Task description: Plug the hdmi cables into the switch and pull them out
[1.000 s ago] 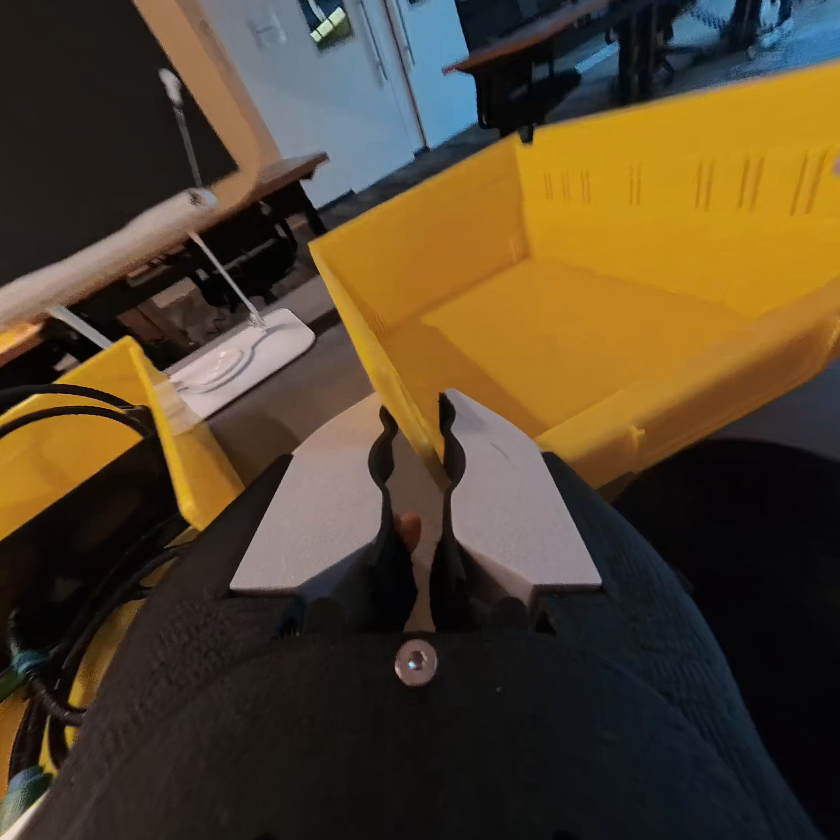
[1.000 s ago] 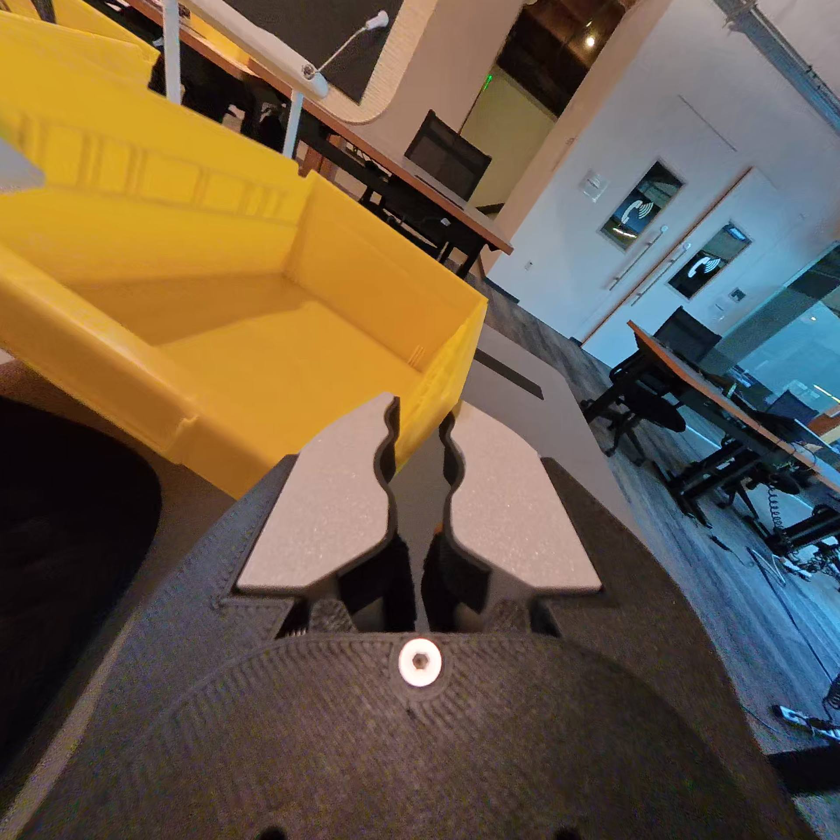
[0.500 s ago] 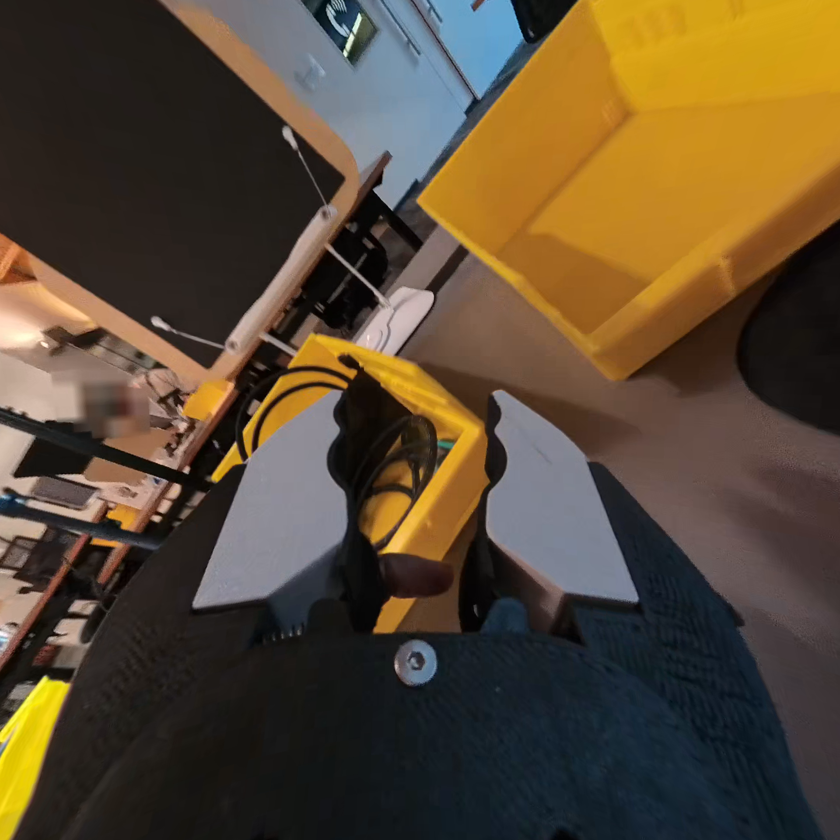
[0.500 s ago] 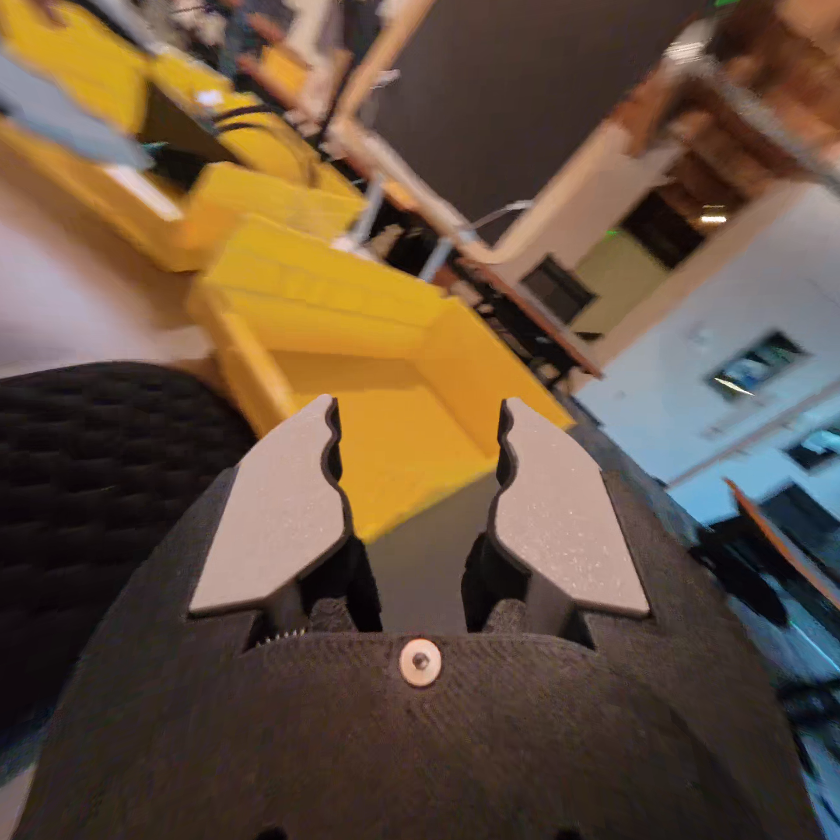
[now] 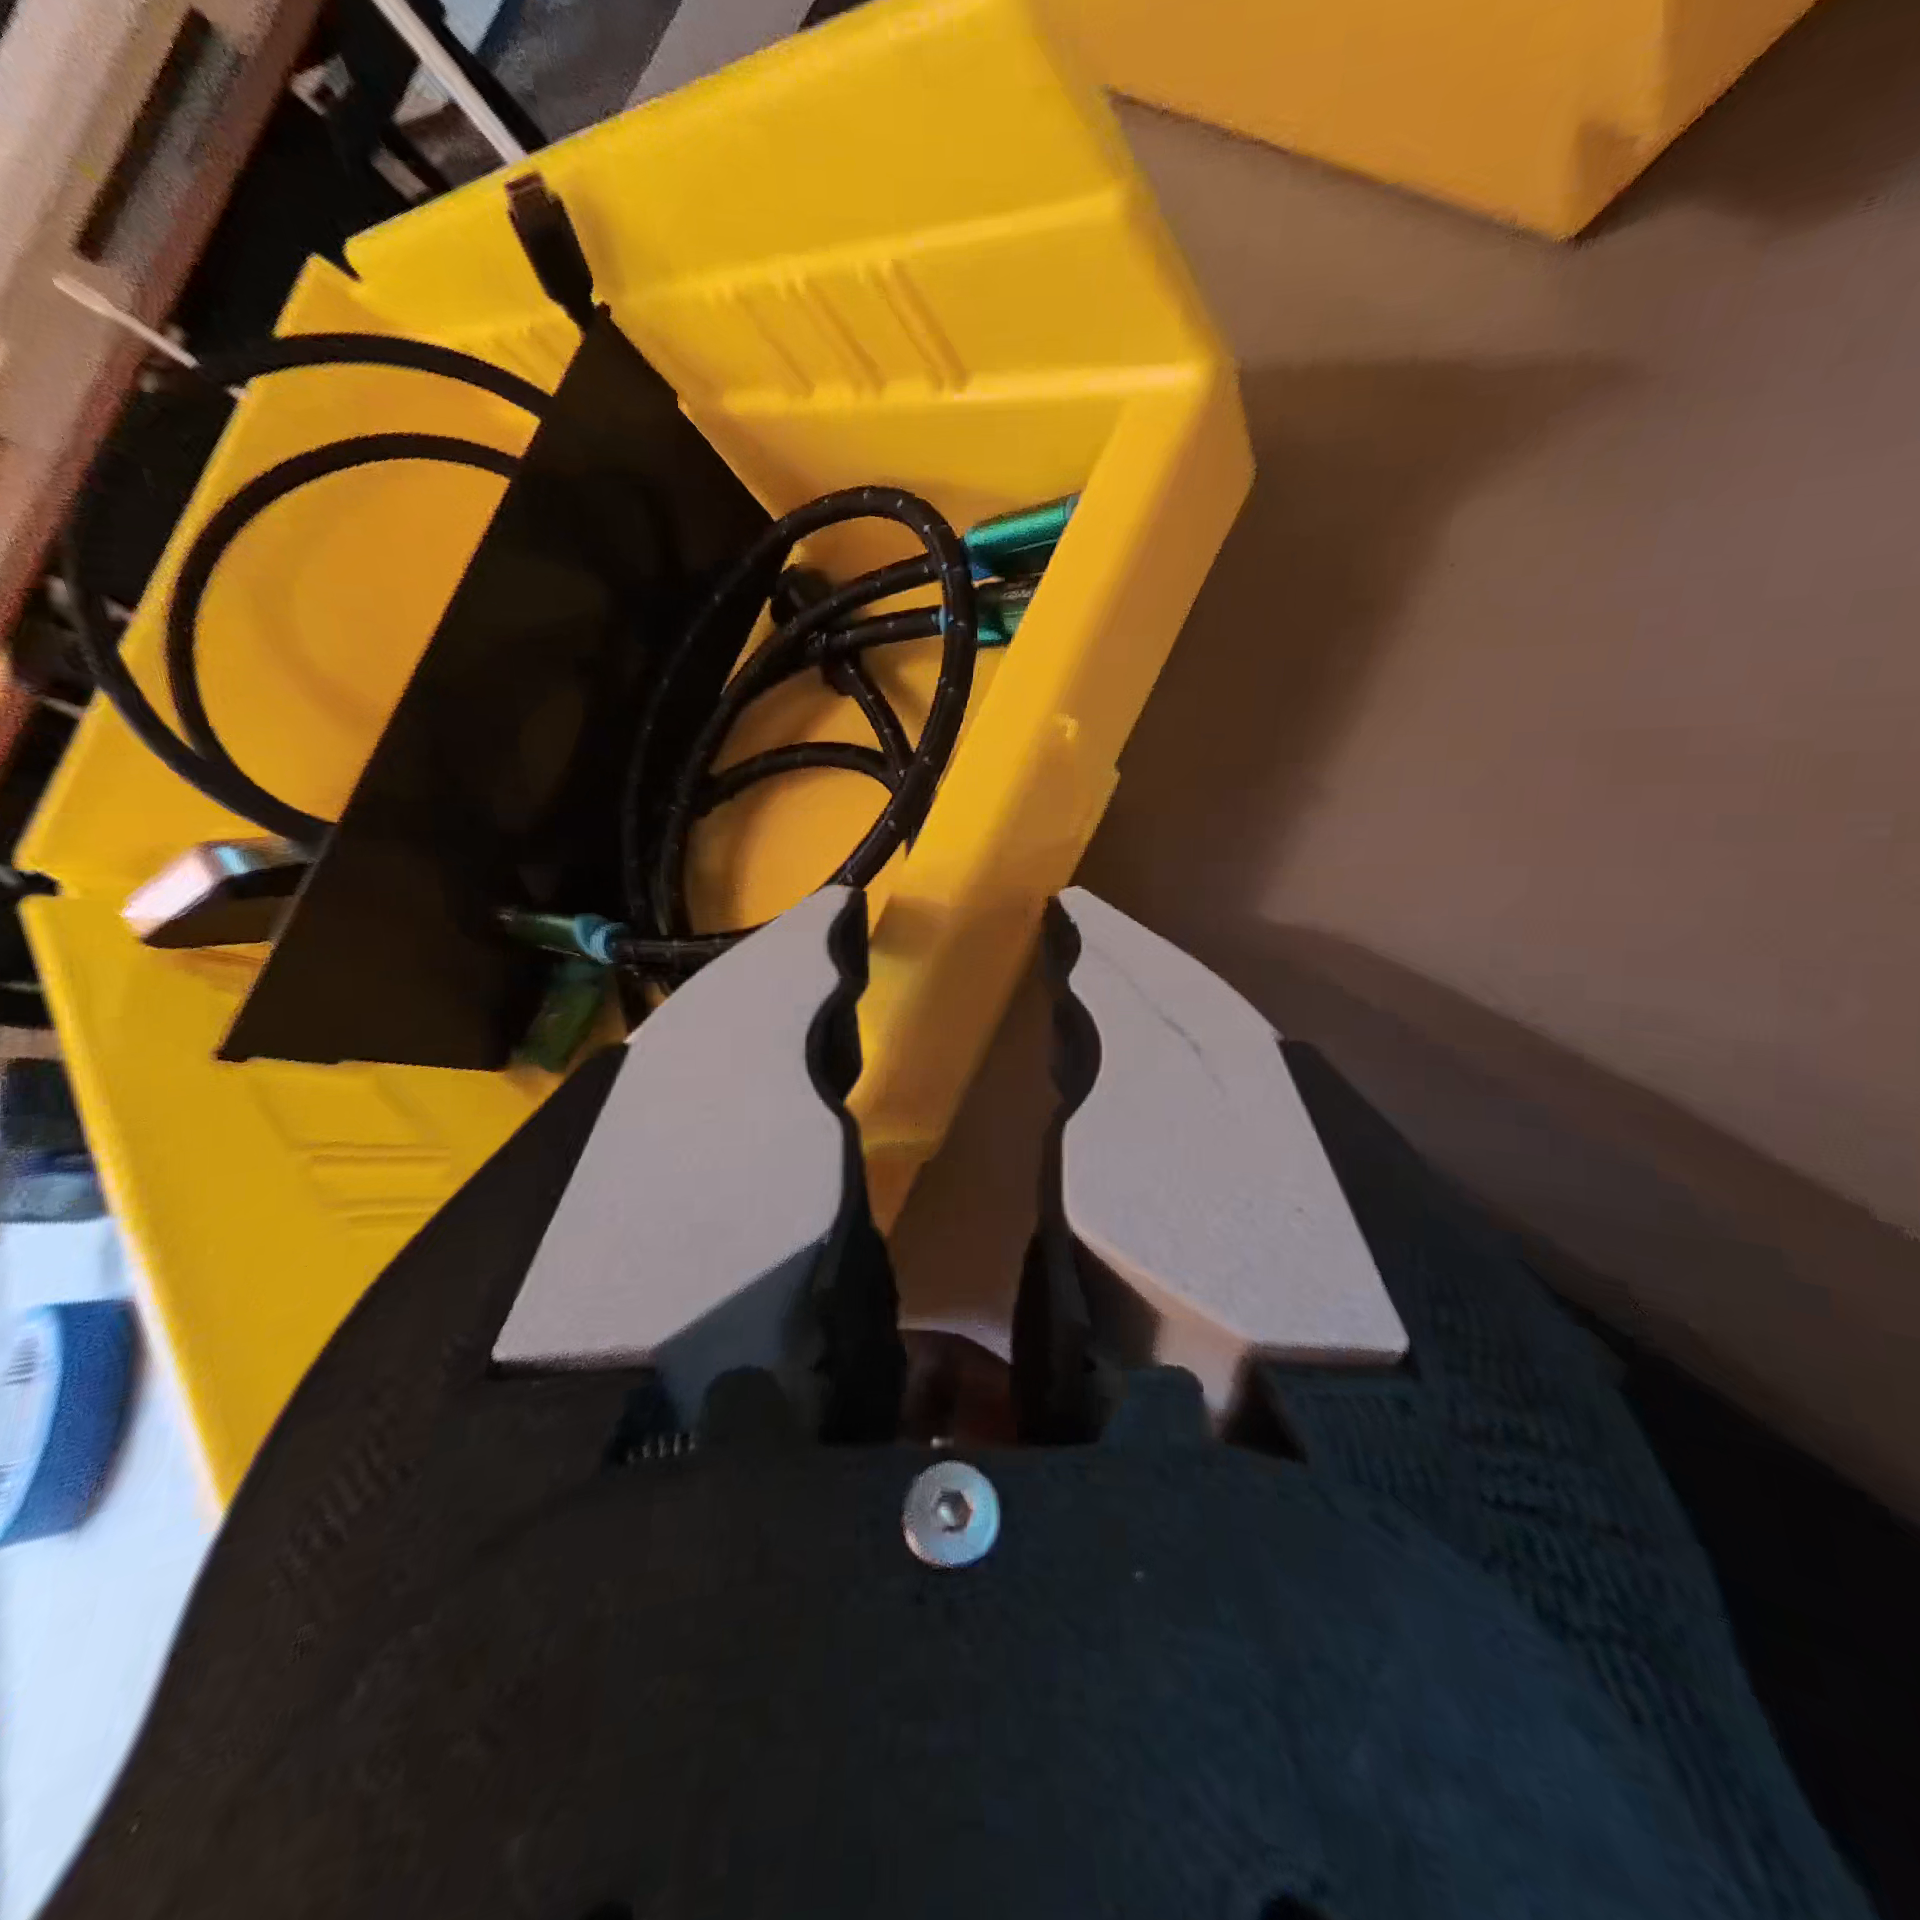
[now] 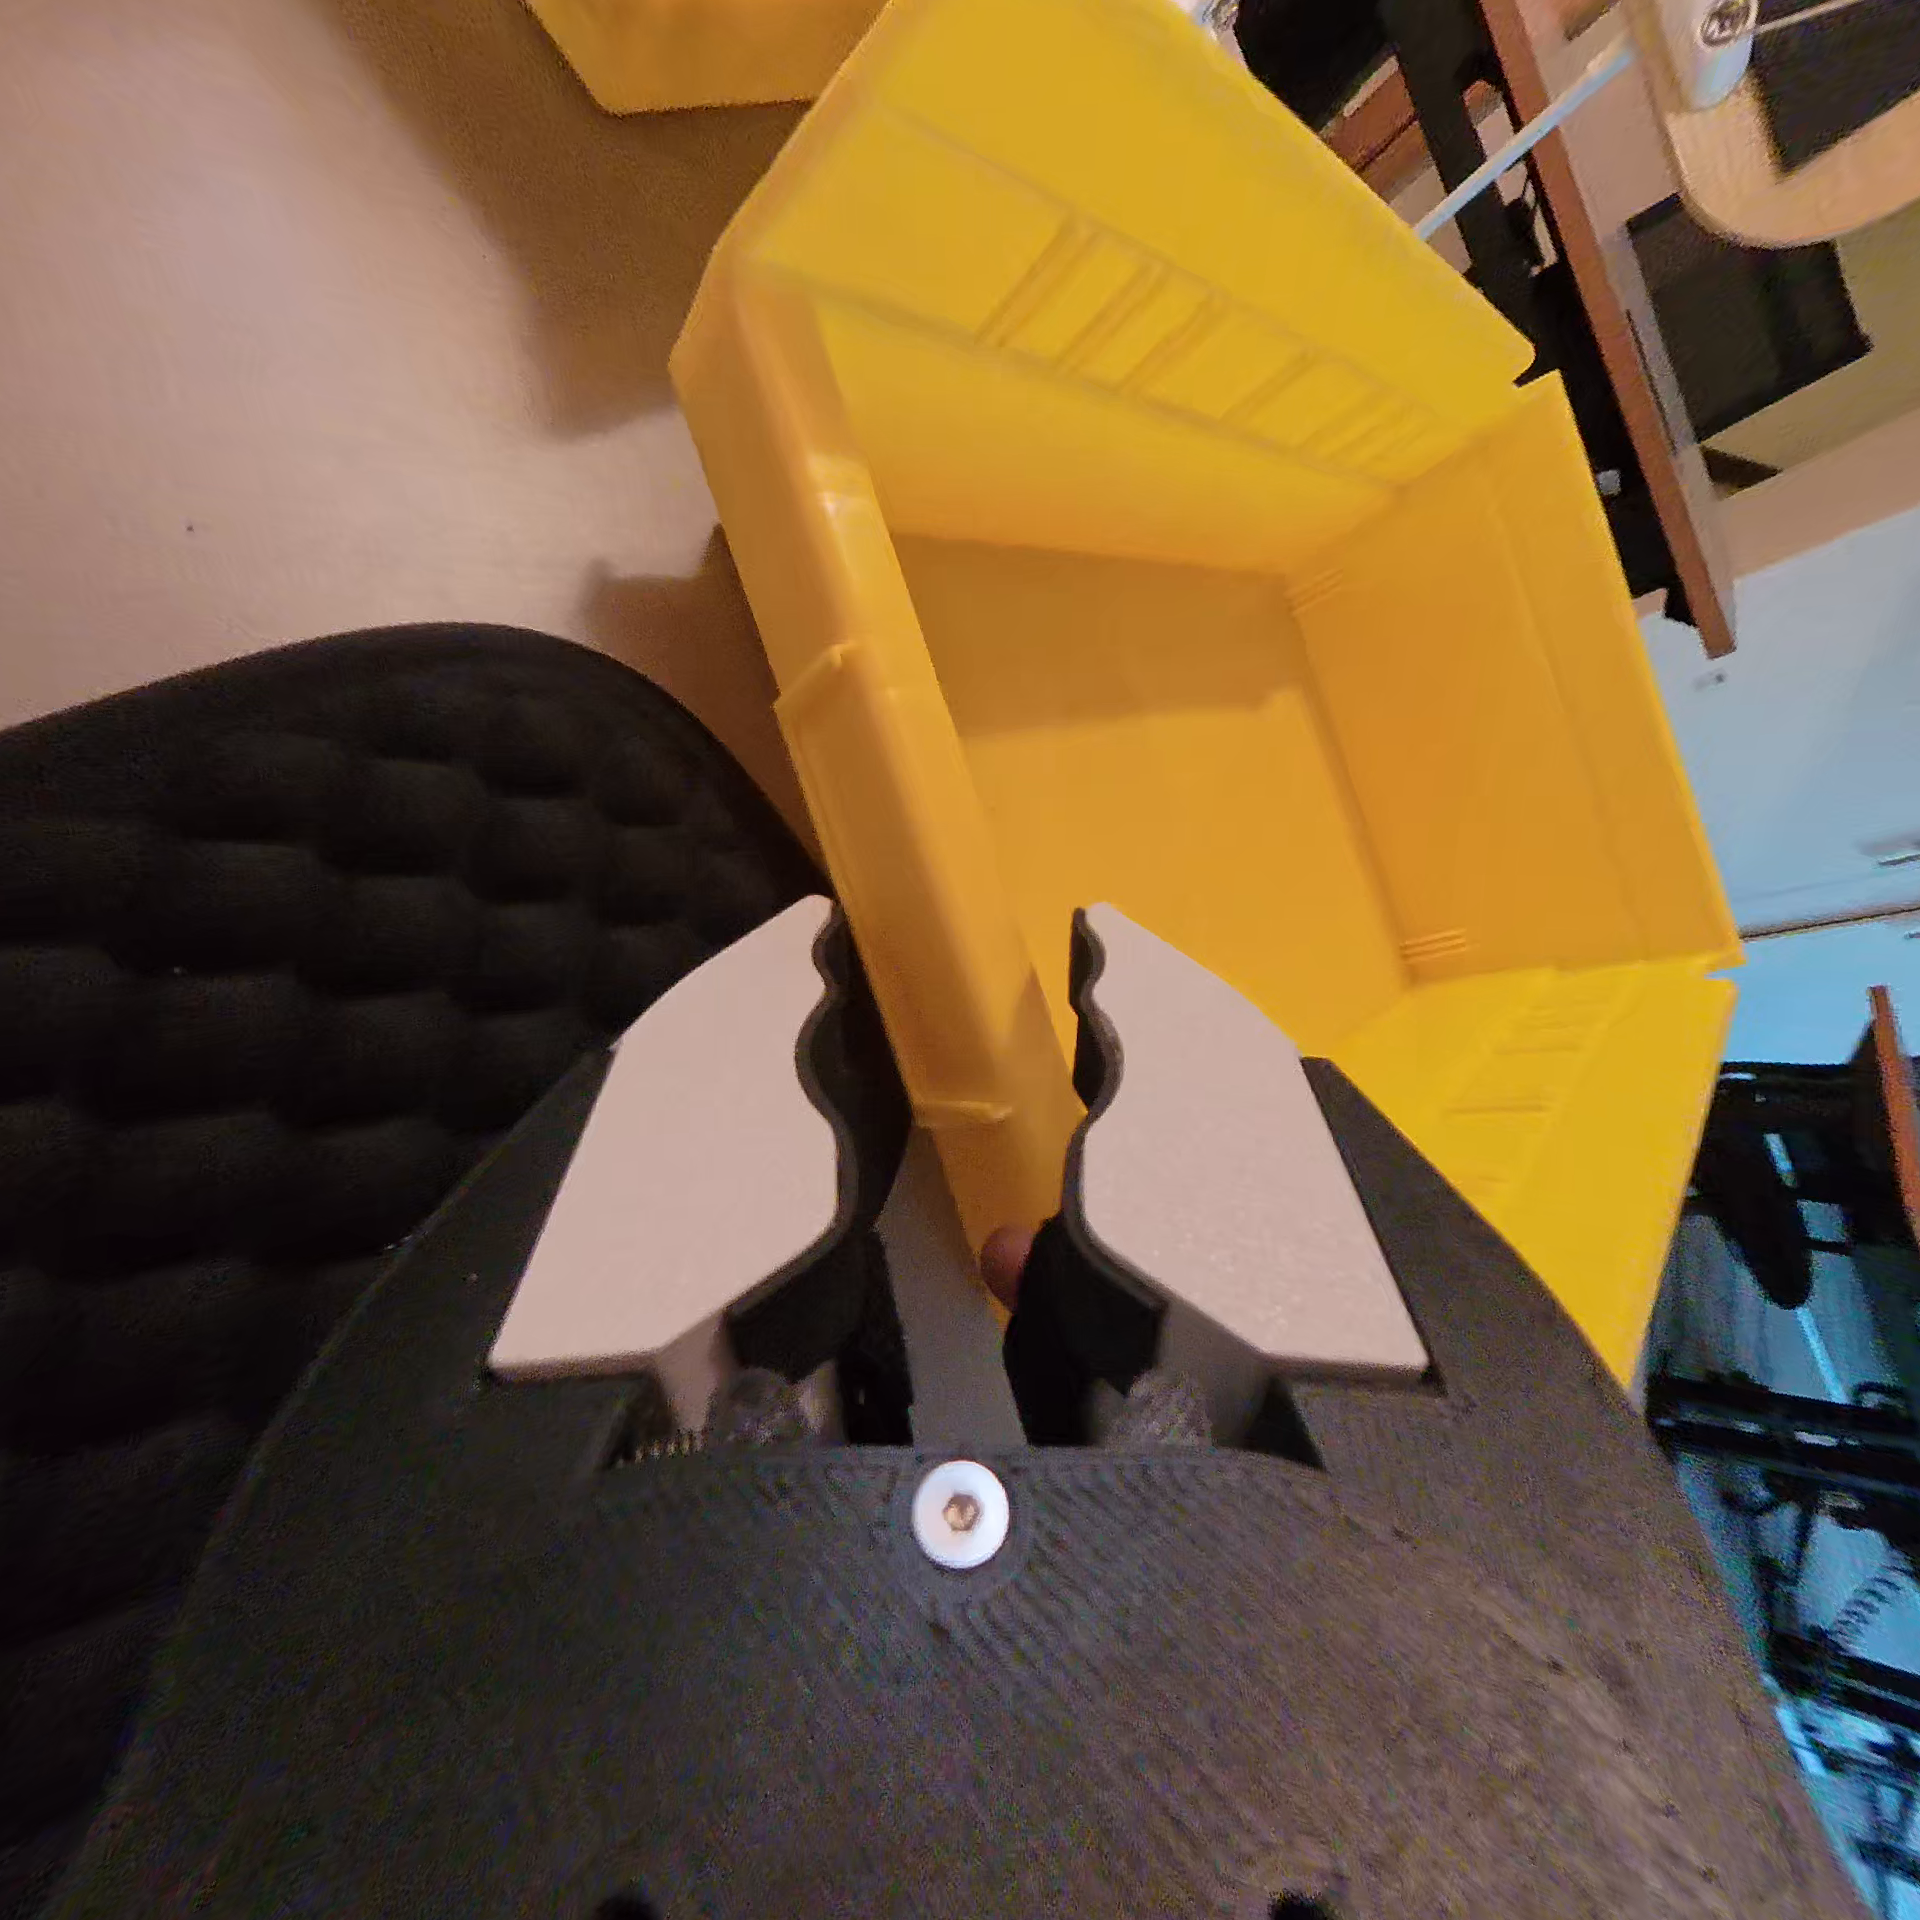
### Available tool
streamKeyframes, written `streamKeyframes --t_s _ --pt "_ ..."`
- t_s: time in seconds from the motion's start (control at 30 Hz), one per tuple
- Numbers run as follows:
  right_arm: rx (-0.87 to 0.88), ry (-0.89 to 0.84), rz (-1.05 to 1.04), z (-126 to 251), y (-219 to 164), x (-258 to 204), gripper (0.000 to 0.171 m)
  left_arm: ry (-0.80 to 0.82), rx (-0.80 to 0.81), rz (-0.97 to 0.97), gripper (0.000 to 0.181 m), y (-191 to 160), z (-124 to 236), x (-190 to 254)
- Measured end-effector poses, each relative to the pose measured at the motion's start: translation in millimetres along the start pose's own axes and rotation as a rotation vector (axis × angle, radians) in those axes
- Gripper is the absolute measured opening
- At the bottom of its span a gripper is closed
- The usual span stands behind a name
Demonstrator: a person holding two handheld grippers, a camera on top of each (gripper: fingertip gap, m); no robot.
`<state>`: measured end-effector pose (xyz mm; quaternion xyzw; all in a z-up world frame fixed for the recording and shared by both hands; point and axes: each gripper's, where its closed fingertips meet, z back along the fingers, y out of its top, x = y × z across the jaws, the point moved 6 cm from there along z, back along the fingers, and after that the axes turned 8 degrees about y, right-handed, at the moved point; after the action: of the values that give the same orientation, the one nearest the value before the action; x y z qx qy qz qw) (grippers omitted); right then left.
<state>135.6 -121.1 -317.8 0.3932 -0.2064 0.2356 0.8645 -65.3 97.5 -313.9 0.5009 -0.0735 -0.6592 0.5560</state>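
A yellow bin point(image 5: 1143, 582) with a black divider point(image 5: 499, 779) holds several braided black HDMI cables point(image 5: 935, 665) with green plugs point(image 5: 1023, 530). A smooth black cable point(image 5: 353, 445) loops in its far compartment. A small dark box with a silver end point(image 5: 197, 883), possibly the switch, lies beside the divider. My left gripper point(image 5: 951, 914) is open and empty, just in front of this bin's near wall. My right gripper point(image 6: 956, 920) is open and empty, its fingers either side of the front wall of an empty yellow bin point(image 6: 1507, 727).
A black dimpled mat point(image 6: 312, 935) lies on the tan table point(image 6: 312, 312) left of the empty bin. The empty bin's corner shows in the left wrist view point(image 5: 1403, 83). A blue and white object point(image 5: 52, 1423) sits at the left edge. Desks and chairs stand beyond the table. The left gripper's tips are roughly 25 centimetres from the right gripper's.
Both views swung down from the room onto the table. The left gripper moved from the empty bin to the cable bin. Both sets of jaws went from shut to wide, then narrowed a little.
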Motion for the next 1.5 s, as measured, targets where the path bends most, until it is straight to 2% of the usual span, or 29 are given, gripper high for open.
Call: streamKeyframes --t_s 0.03,0.13,0.33,0.7,1.0,1.23,1.37,1.5 --pt "0.004 0.009 -0.028 -1 -2 1 0.037 -0.02 -0.002 0.043 0.031 -1 -1 -3" --pt "-0.023 -0.035 -0.078 1 -15 11 0.039 -0.047 -0.013 0.095 0.028 -7 0 -12" --pt "-0.049 -0.063 -0.078 9 -29 18 0.039 -0.012 -0.042 0.152 0.03 -33 10 -34" --pt "-0.054 -0.078 -0.114 20 -48 25 0.039 0.092 -0.082 0.257 0.033 -96 55 -67" --pt "-0.102 -0.119 -0.154 50 -90 37 0.039 0.151 -0.116 0.306 0.031 -160 118 -88" --pt "-0.099 -0.073 -0.102 92 -127 31 0.039 0.059 0.003 0.274 0.027 -199 174 -85" --pt "-0.093 0.027 -0.165 126 -144 18 0.039 -0.037 0.063 0.338 0.025 -214 211 -73" --pt "-0.045 0.202 -0.335 159 -147 0 0.034 -0.147 0.085 0.466 0.024 -227 253 -56"
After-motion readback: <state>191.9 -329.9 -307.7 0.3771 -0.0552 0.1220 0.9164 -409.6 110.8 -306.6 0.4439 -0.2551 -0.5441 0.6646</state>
